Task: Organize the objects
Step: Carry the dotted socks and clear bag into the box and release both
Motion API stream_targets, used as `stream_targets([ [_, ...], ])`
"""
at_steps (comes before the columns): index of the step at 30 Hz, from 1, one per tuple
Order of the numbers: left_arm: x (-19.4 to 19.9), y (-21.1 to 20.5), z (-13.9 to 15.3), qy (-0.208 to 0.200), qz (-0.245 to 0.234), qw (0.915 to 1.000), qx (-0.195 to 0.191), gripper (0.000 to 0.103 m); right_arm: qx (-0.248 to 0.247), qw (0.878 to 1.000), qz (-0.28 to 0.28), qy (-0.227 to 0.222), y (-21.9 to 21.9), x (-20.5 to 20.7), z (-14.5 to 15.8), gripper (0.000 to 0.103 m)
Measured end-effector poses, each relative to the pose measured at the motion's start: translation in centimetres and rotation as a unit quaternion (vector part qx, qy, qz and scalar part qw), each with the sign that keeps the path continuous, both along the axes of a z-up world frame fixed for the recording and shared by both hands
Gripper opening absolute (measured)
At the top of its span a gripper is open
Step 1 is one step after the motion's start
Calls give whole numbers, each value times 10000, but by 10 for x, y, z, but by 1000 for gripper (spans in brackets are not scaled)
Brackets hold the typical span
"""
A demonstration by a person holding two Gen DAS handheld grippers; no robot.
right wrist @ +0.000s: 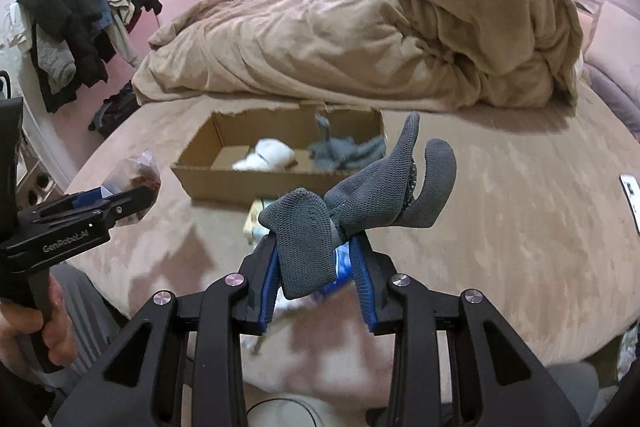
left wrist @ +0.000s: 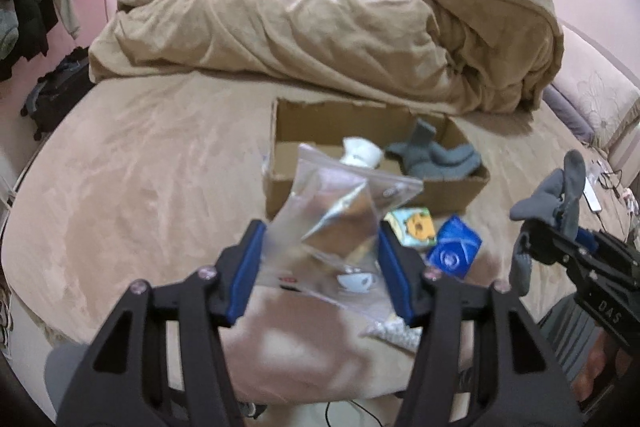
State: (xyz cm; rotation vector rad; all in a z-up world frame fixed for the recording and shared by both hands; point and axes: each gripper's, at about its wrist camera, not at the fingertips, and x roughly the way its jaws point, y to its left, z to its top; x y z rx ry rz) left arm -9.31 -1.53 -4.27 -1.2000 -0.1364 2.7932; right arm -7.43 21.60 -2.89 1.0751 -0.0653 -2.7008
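My left gripper (left wrist: 320, 247) is shut on a clear zip bag (left wrist: 340, 223) with packets inside, held above the bed. My right gripper (right wrist: 316, 259) is shut on a grey knitted sock bundle (right wrist: 360, 195), its ends sticking up; the same bundle (left wrist: 560, 195) shows at the right of the left wrist view. Ahead on the bed stands an open cardboard box (left wrist: 452, 191) holding a white sock (left wrist: 360, 153) and grey socks (left wrist: 432, 157). In the right wrist view the box (right wrist: 224, 183) lies straight ahead, and the left gripper (right wrist: 132, 203) with the bag is at the left.
A yellow-green packet (left wrist: 414, 227) and a blue packet (left wrist: 454, 247) lie on the bed in front of the box. A heaped beige duvet (left wrist: 320, 31) fills the far side. Clothes hang on a rack (right wrist: 80, 27) at left. A phone (right wrist: 632, 195) lies at right.
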Motion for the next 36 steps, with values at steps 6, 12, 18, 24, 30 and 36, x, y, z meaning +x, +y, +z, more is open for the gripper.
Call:
stream_targets([
  [6, -21, -7, 12, 72, 37, 10000, 38, 57, 1, 9997, 141, 202, -9, -27, 16, 35],
  [12, -47, -7, 20, 154, 20, 9999, 3, 57, -13, 9993, 234, 283, -18, -56, 19, 35],
  [18, -75, -4, 14, 96, -15, 9999, -33, 57, -2, 9991, 312, 281, -24, -84, 13, 35],
  [24, -106, 1, -2, -32, 7, 10000, -40, 57, 59, 9988, 449, 210, -29, -113, 0, 35],
  [30, -135, 7, -22, -207, -39, 9997, -118, 57, 156, 9975, 688, 60, -45, -139, -18, 35],
  [36, -155, 15, -46, -369, -111, 9990, -237, 60, 124, 9967, 761, -252, -53, -159, -45, 35],
])
